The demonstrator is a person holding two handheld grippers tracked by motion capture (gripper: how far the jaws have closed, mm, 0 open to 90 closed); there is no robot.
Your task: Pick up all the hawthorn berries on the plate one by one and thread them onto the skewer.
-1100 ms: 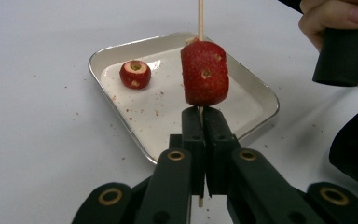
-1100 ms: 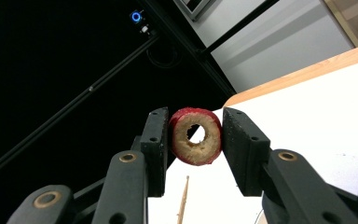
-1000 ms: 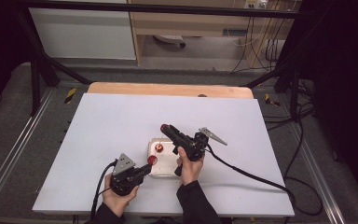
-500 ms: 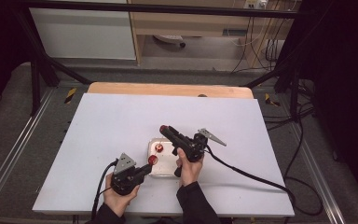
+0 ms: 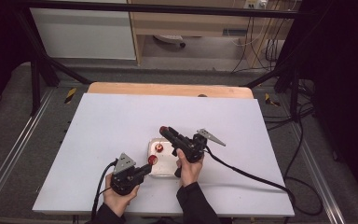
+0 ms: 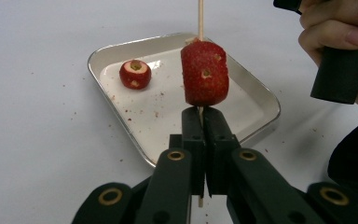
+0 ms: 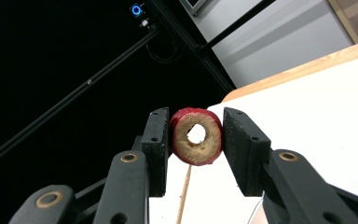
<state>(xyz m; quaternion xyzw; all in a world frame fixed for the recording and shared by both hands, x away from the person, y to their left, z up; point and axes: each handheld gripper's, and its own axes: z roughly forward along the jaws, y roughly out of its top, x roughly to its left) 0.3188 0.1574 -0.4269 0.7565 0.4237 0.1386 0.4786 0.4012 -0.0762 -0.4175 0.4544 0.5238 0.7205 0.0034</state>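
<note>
My left gripper [image 6: 204, 115] is shut on a thin wooden skewer [image 6: 199, 18] that stands upright, with a red fruit piece [image 6: 205, 72] threaded on it just above the jaws. In the high view the left gripper [image 5: 148, 164] sits at the front edge of a small metal tray [image 5: 167, 169], the skewered piece [image 5: 152, 159] at its tip. A second red piece [image 6: 135, 73] with a cored centre lies in the tray [image 6: 256, 100]. My right gripper [image 7: 196, 129] is shut on a red ring-shaped slice [image 7: 204, 150] with a hole through it. It is held raised above the tray's far side [image 5: 164, 130].
The tray rests on a white table top [image 5: 112, 121] with a wooden strip [image 5: 168, 89] along its far edge. Red crumbs dot the sheet around the tray. A black cable [image 5: 247, 175] trails right from the right gripper. The hand [image 6: 340, 32] holding that gripper appears in the left gripper view.
</note>
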